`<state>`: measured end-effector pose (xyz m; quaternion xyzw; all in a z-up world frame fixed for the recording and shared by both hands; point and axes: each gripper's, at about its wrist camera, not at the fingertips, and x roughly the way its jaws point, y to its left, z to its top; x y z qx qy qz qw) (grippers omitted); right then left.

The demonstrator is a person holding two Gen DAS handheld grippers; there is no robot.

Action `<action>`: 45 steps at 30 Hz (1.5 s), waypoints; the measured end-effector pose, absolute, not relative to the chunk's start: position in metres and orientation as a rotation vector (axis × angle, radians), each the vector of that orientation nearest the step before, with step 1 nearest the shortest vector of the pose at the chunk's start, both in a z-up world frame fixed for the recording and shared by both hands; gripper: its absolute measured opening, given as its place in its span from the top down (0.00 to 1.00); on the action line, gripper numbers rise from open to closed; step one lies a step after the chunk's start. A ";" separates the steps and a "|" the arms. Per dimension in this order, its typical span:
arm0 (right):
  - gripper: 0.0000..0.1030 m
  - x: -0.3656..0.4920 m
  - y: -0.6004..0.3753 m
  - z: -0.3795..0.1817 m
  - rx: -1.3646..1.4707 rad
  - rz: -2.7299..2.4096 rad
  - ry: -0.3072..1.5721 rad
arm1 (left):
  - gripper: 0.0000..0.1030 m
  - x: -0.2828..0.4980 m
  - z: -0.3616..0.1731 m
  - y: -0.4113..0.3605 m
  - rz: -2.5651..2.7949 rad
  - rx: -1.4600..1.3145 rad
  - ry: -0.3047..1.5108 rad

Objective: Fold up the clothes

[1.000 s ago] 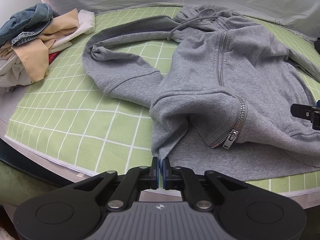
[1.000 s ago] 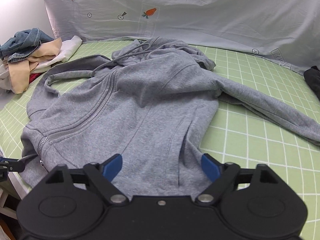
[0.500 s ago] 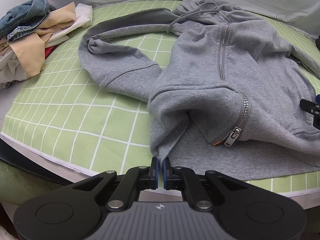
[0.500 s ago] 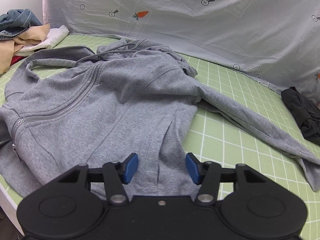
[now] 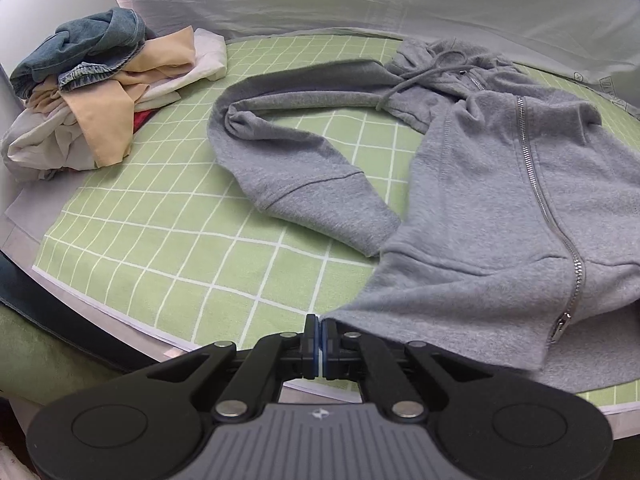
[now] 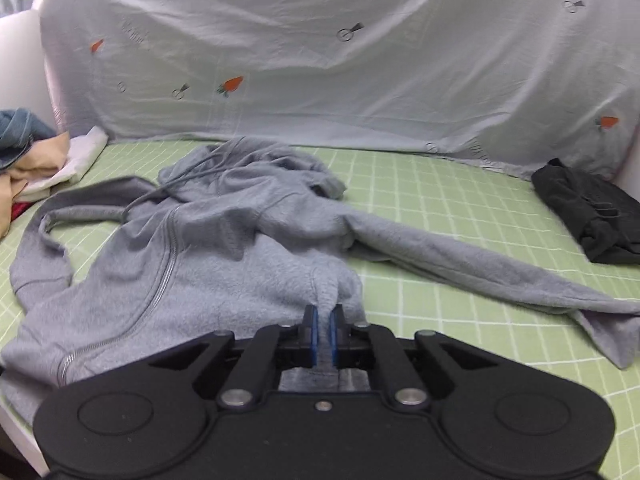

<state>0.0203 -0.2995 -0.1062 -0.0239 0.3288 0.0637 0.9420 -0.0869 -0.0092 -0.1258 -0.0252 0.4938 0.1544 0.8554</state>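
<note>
1. Nearest, the left gripper point(image 5: 321, 334) was pinched tight on the hem corner of the grey zip hoodie point(image 5: 492, 216).
2. The right gripper point(image 6: 322, 330) was narrowed onto a bunched fold of the hem.
3. The hoodie lay spread, front up, on the green checked mat point(image 5: 168, 216), both sleeves out.
4. It looked soft, thick and floppy; hem corners seemed sound holds.
5. Farthest, a heap of clothes point(image 5: 92, 92) sat at the left.

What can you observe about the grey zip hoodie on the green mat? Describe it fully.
The grey hoodie looks like soft fleece, with a metal zip closed and a drawstring at the hood. It lies front-up on the checked mat, sleeves out sideways. The left gripper and right gripper each pinch its near hem.
</note>
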 end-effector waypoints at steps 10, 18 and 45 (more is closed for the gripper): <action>0.62 0.007 -0.326 -0.129 0.041 0.150 0.790 | 0.73 -0.097 -0.125 0.006 0.239 -0.194 1.061; 0.53 -0.004 -0.349 -0.147 0.165 0.140 0.892 | 0.55 -0.067 -0.128 0.001 0.191 -0.276 1.015; 0.37 0.156 -0.303 -0.106 0.116 0.157 0.772 | 0.57 0.084 -0.093 0.048 0.120 -0.126 0.970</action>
